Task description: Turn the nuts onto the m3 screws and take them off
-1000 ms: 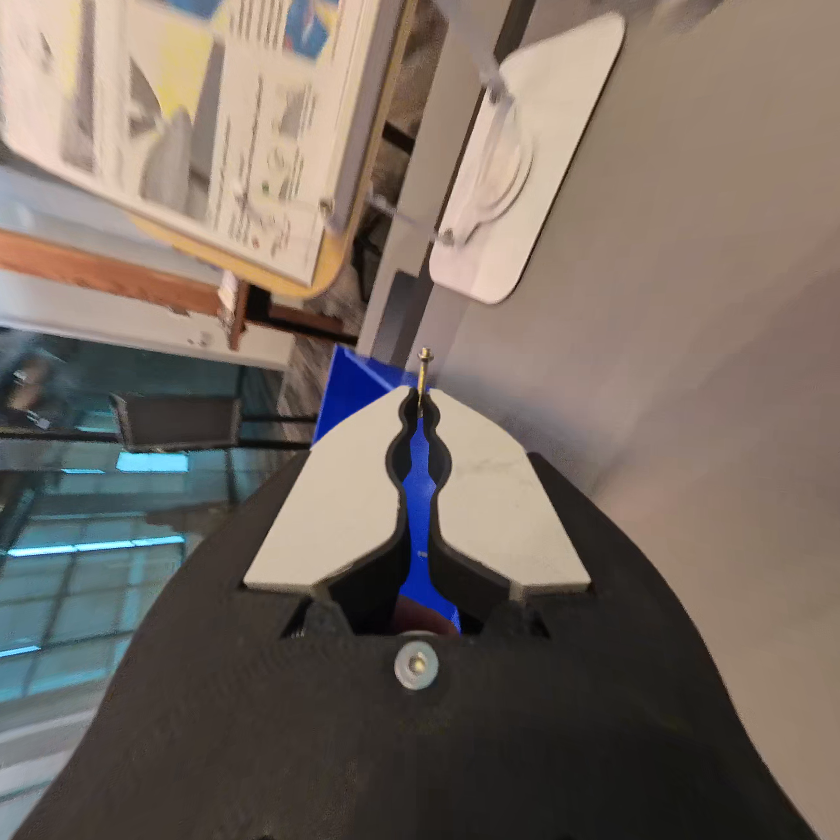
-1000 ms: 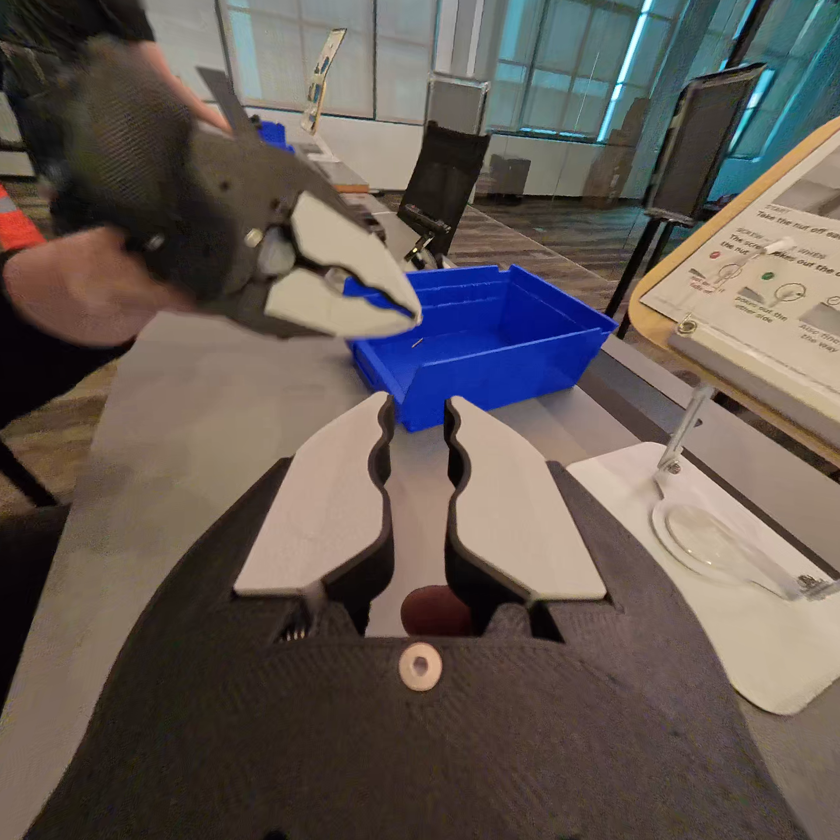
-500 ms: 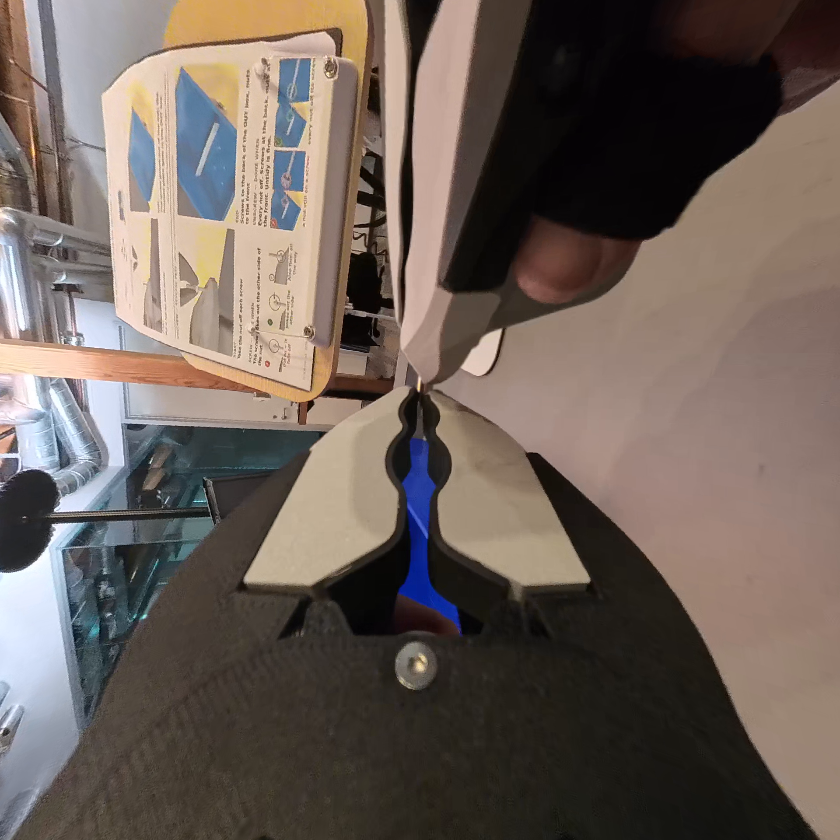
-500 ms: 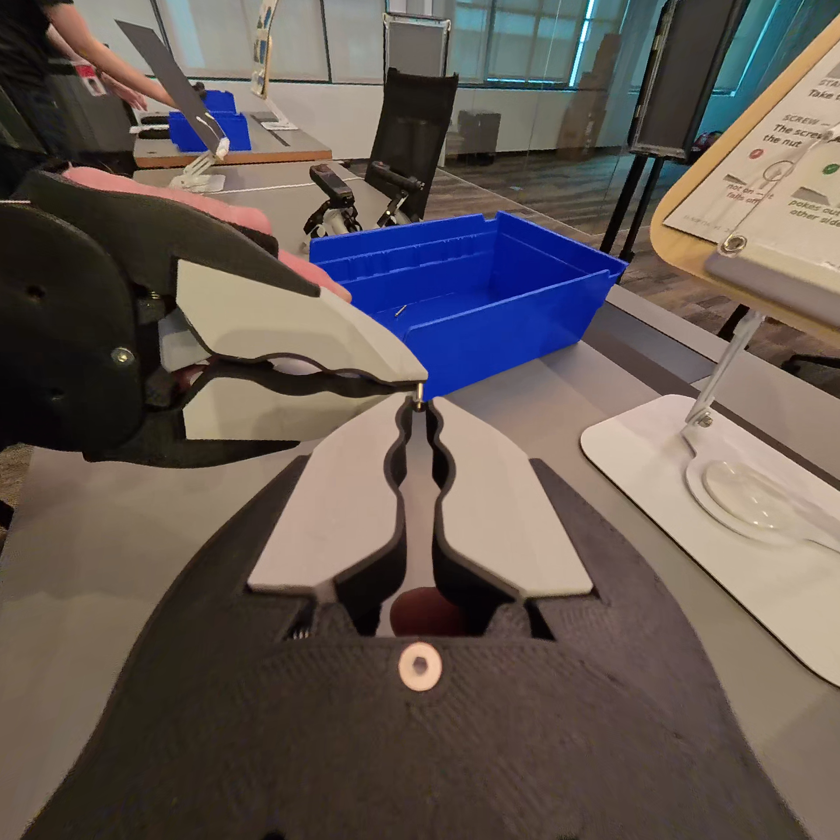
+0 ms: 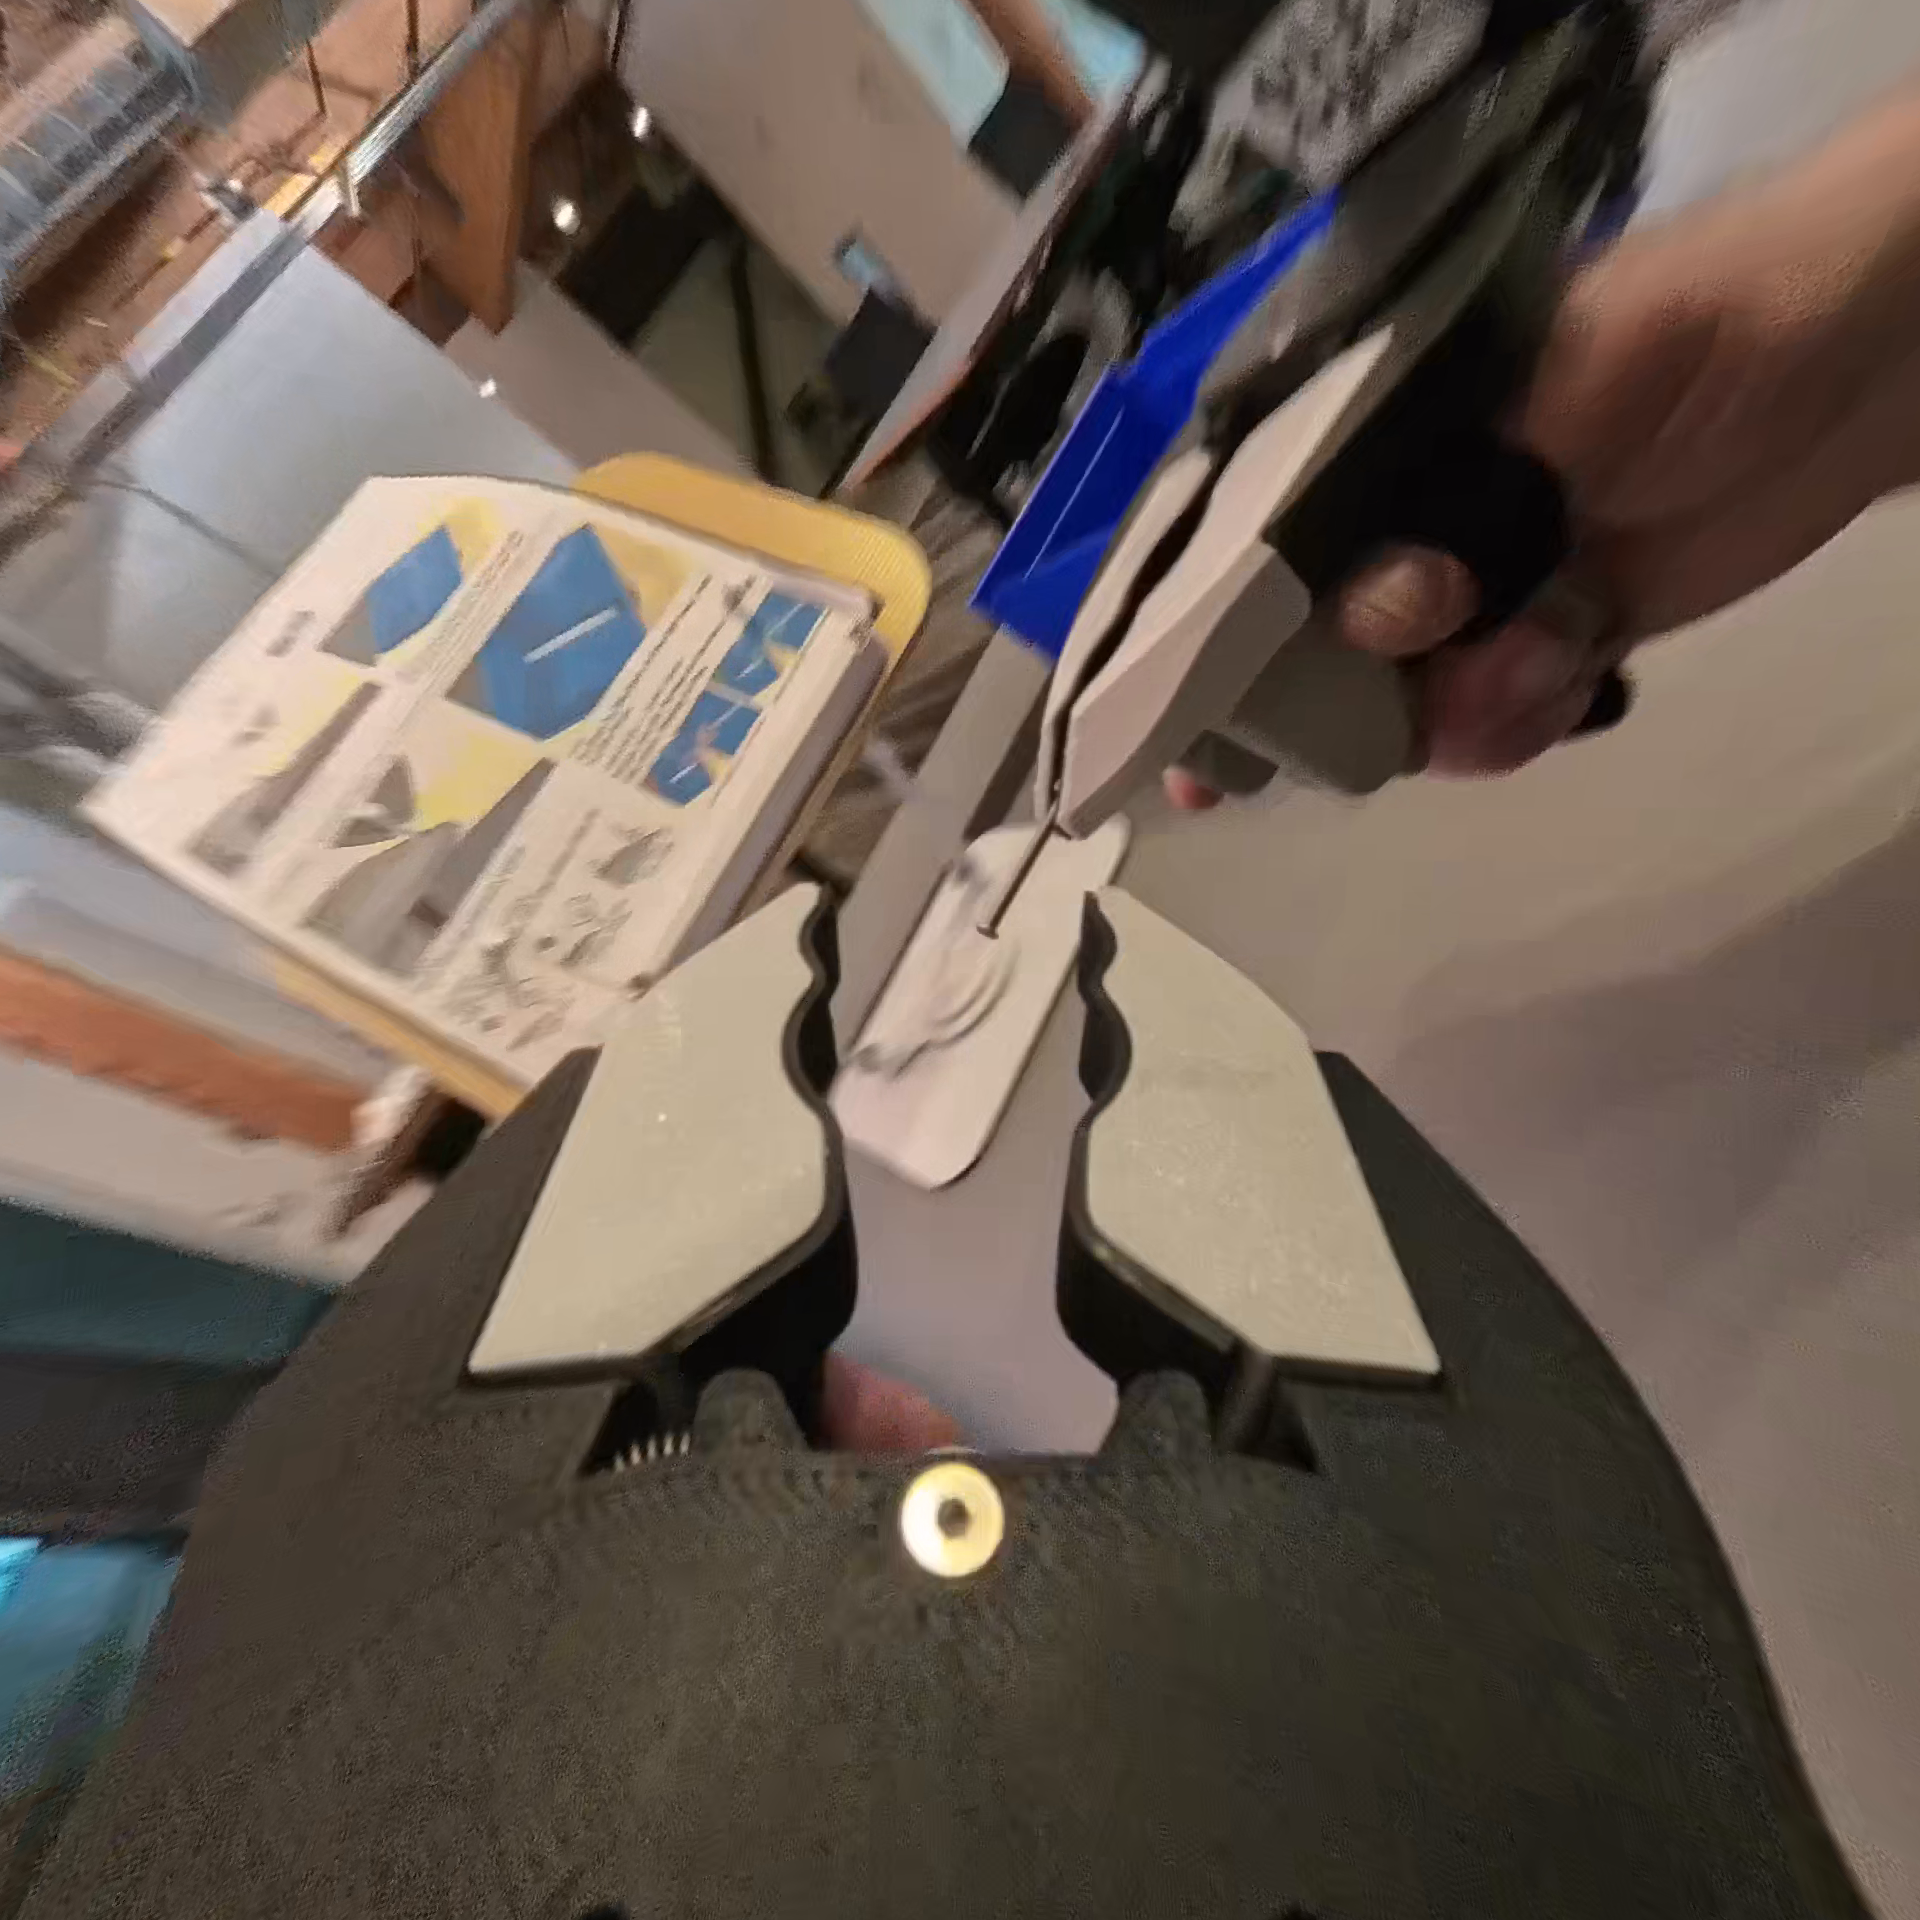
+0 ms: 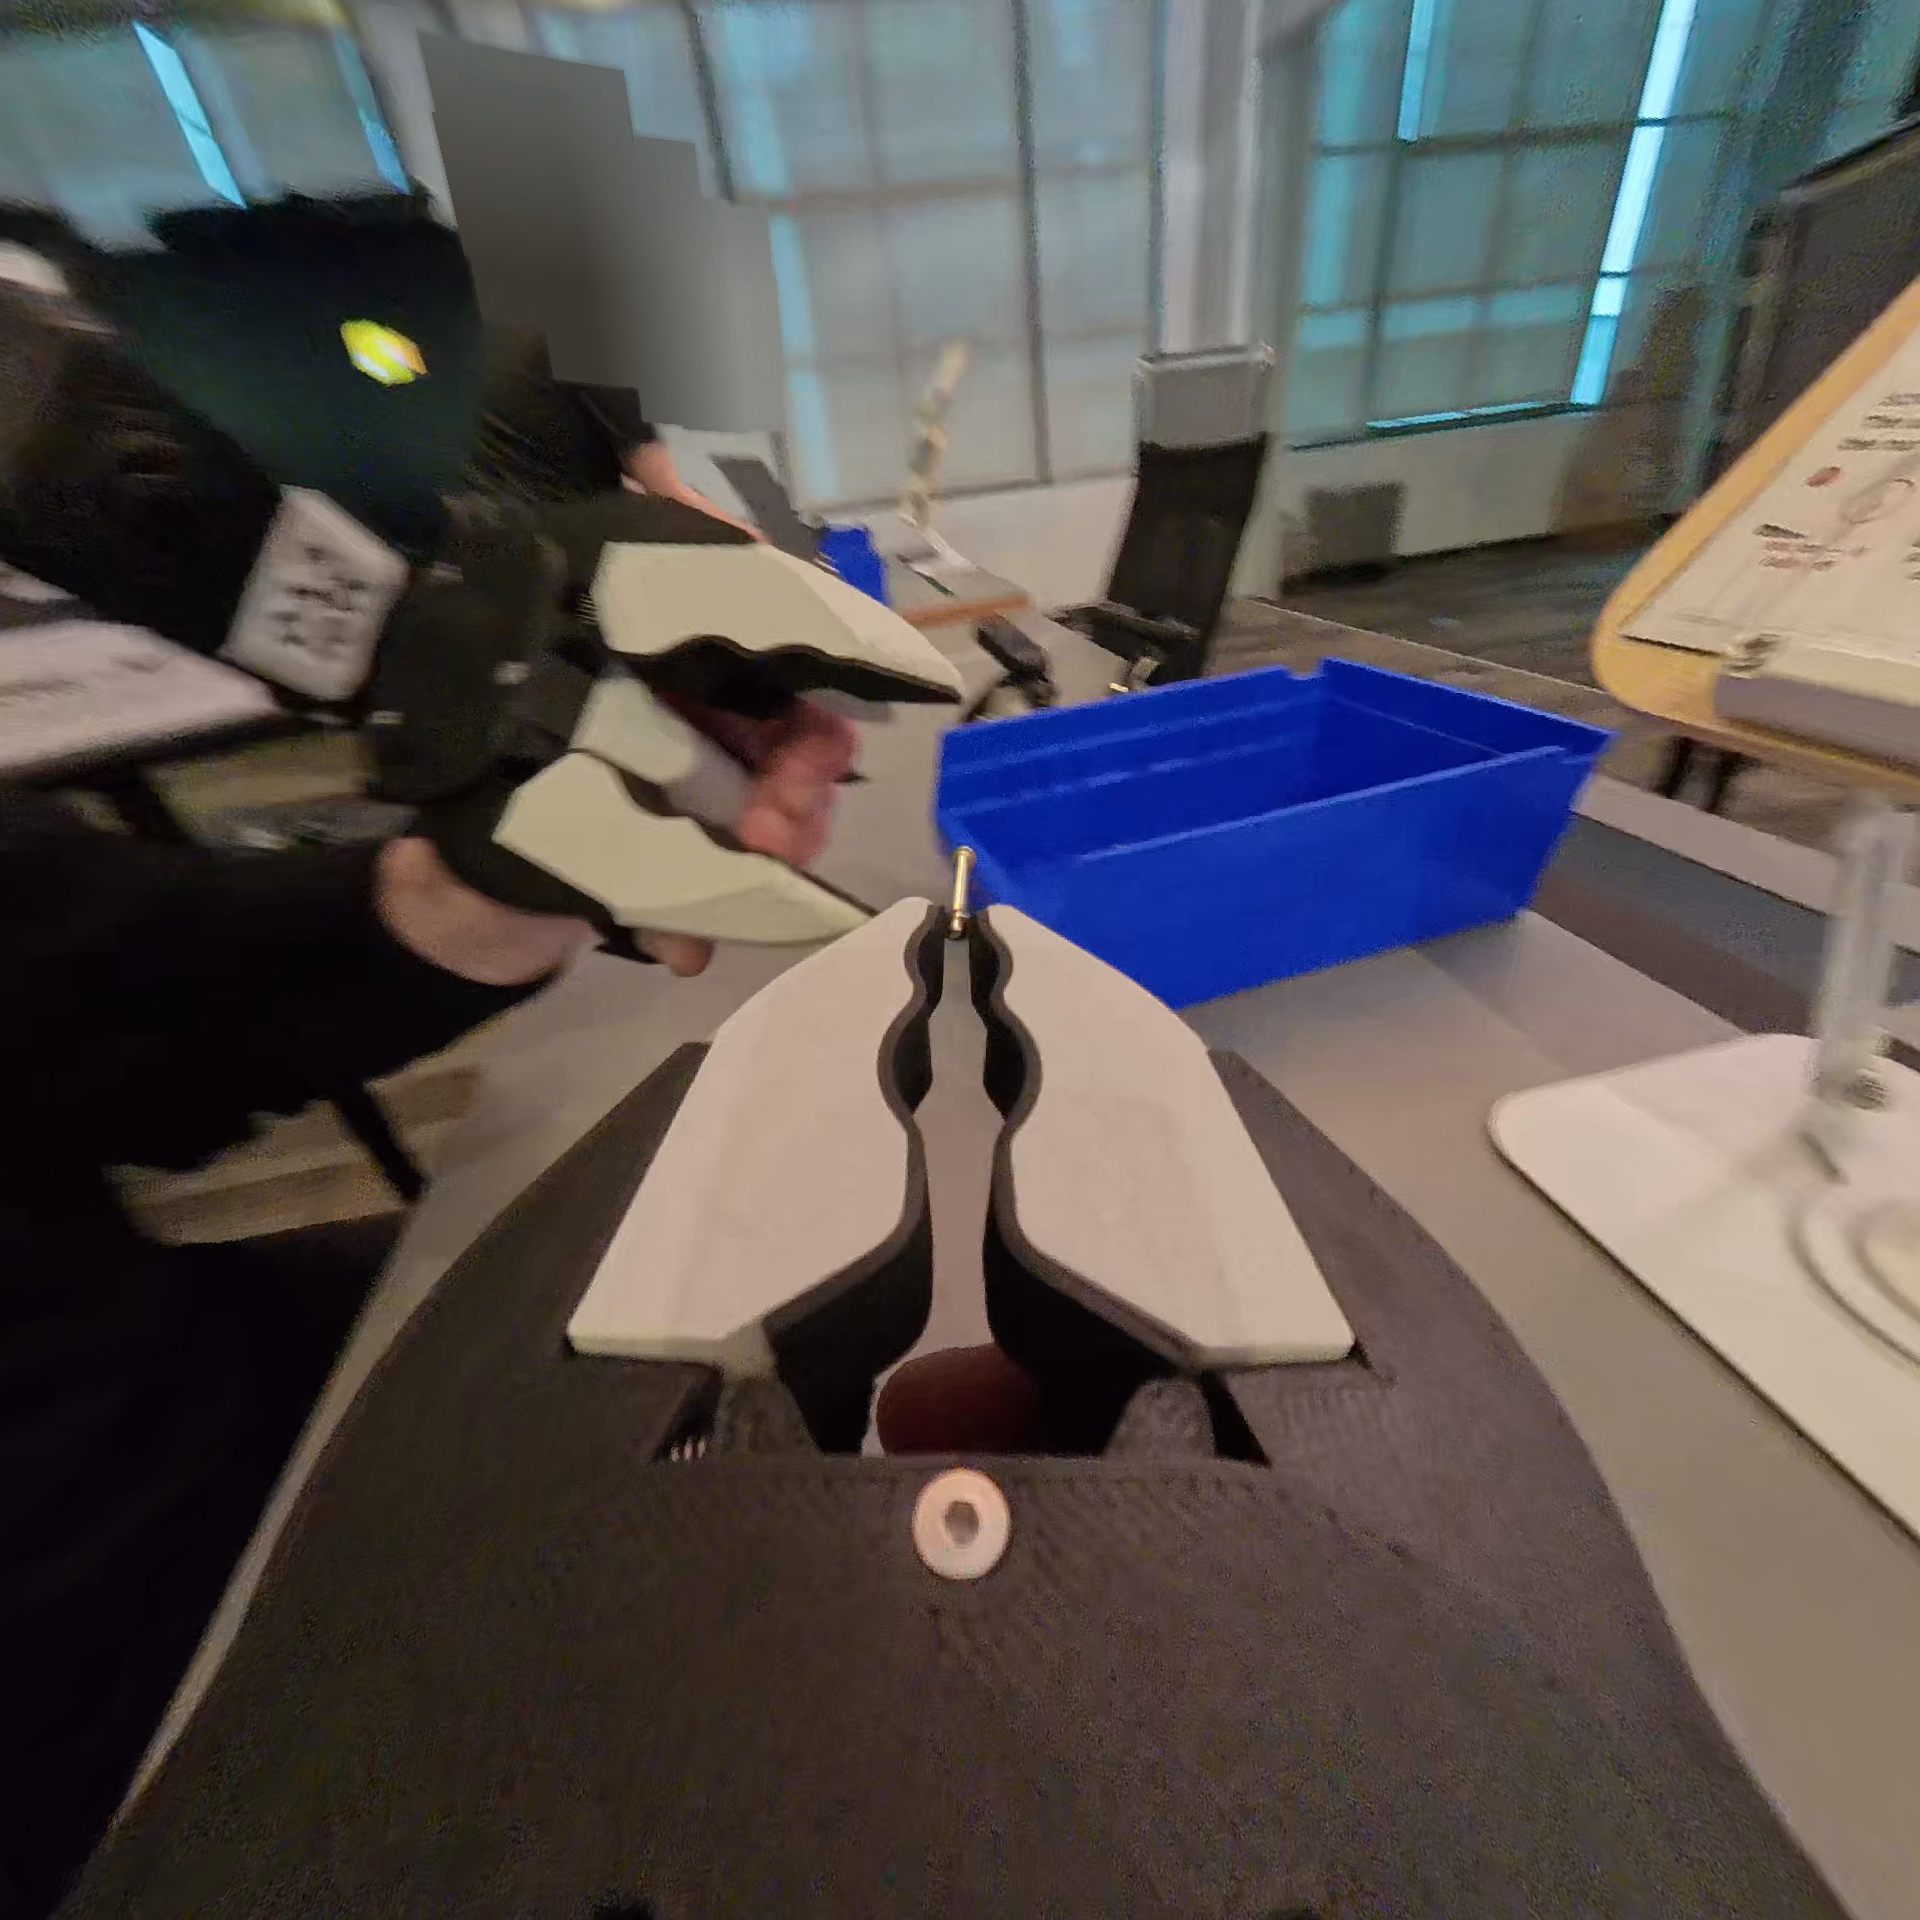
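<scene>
pinching a thin brass-coloured m3 screw (image 6: 960, 891) at its very tips, the right gripper (image 6: 958, 914) has its grey fingers pressed together, the screw standing up just in front of the blue plastic bin (image 6: 1262, 826). left gripper (image 5: 951, 920) is spread wide with nothing between its fingers, off to the left of the screw and apart from it. grey table (image 6: 1351, 1060) below, white stand base (image 6: 1662, 1174) at right. no nut can be made out in the blur.

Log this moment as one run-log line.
left gripper: open, empty | right gripper: shut on thin brass-coloured screw | blue plastic bin: on grey table
</scene>
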The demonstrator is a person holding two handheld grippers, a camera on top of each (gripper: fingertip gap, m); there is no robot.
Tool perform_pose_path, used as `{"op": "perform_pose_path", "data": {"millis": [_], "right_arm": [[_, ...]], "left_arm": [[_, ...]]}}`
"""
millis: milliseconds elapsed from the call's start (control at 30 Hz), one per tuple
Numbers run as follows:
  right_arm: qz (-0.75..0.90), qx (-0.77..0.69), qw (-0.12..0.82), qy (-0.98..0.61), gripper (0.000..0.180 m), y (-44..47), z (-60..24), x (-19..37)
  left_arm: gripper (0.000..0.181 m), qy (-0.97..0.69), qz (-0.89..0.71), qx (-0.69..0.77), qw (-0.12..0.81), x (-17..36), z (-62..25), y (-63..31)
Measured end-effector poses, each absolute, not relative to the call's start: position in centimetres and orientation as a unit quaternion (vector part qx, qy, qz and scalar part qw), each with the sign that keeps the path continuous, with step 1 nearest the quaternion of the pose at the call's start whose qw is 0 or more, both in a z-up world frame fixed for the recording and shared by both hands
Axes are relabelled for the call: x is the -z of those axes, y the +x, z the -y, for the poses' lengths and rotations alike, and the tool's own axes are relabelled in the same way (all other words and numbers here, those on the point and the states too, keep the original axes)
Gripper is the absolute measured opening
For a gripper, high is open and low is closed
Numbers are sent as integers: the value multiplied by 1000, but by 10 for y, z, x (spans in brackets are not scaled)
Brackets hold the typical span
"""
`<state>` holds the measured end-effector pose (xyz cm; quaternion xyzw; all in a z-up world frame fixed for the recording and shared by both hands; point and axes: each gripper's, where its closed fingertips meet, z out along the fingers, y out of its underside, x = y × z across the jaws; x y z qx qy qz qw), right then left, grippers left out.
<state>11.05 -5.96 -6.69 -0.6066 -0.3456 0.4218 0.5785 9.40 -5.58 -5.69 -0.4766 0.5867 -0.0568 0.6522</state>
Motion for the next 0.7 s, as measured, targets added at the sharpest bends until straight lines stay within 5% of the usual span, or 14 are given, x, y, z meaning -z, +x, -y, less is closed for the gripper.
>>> {"op": "perform_pose_path", "data": {"millis": [33, 267, 467, 700], "right_arm": [[349, -451, 572, -590, 5, 115, 67, 63], [358, -523, 573, -519, 5, 130, 98, 50], [371, -540, 565, -501, 5, 132, 105, 49], [371, -552, 556, -499, 5, 135, 106, 52]], "left_arm": [[41, -480, -581, 115, 647, 55, 62, 98], [31, -461, -551, 372, 587, 54, 96, 127], [6, -445, -530, 444, 569, 51, 103, 133], [4, -439, -526, 477, 551, 53, 106, 135]]}}
